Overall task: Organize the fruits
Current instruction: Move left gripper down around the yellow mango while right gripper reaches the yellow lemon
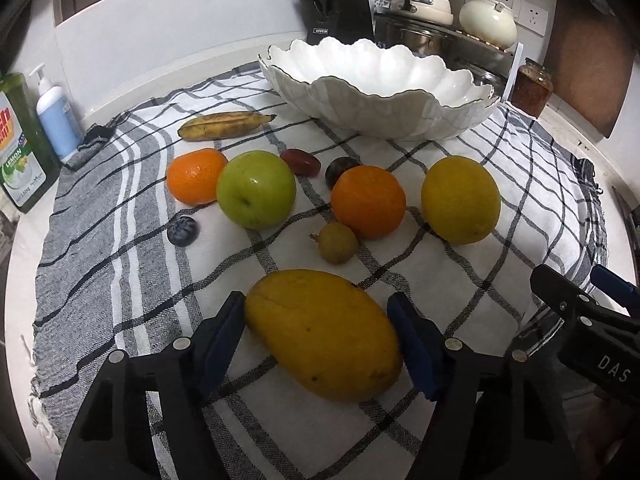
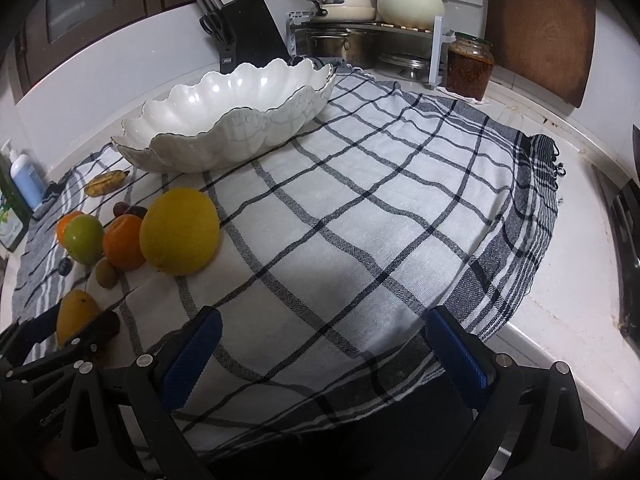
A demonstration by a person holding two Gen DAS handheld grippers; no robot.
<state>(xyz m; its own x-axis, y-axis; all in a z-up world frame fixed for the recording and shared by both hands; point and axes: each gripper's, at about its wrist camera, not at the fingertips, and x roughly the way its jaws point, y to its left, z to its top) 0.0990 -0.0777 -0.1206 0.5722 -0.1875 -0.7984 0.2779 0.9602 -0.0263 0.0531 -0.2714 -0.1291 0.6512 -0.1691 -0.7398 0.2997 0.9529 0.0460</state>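
Note:
A yellow mango (image 1: 324, 334) lies on the checked cloth (image 1: 120, 208) between the blue pads of my left gripper (image 1: 318, 312), which is open around it without a firm squeeze. Beyond it lie a small green-brown fruit (image 1: 338, 242), an orange (image 1: 368, 202), a lemon (image 1: 460, 199), a green apple (image 1: 256, 188), a tangerine (image 1: 194, 176), a blueberry (image 1: 183, 231), a banana (image 1: 224, 125) and two dark fruits (image 1: 300, 161). A white scalloped bowl (image 1: 380, 92) stands empty at the back. My right gripper (image 2: 320, 328) is open and empty over bare cloth; the lemon (image 2: 180, 231) lies to its left.
Soap bottles (image 1: 56, 118) stand at the left edge. A knife block (image 1: 340, 8), pots (image 1: 424, 0) on a rack and a jar (image 1: 532, 86) stand behind the bowl. A wooden board (image 2: 540, 28) leans at the back right. The white counter (image 2: 580, 280) borders the cloth.

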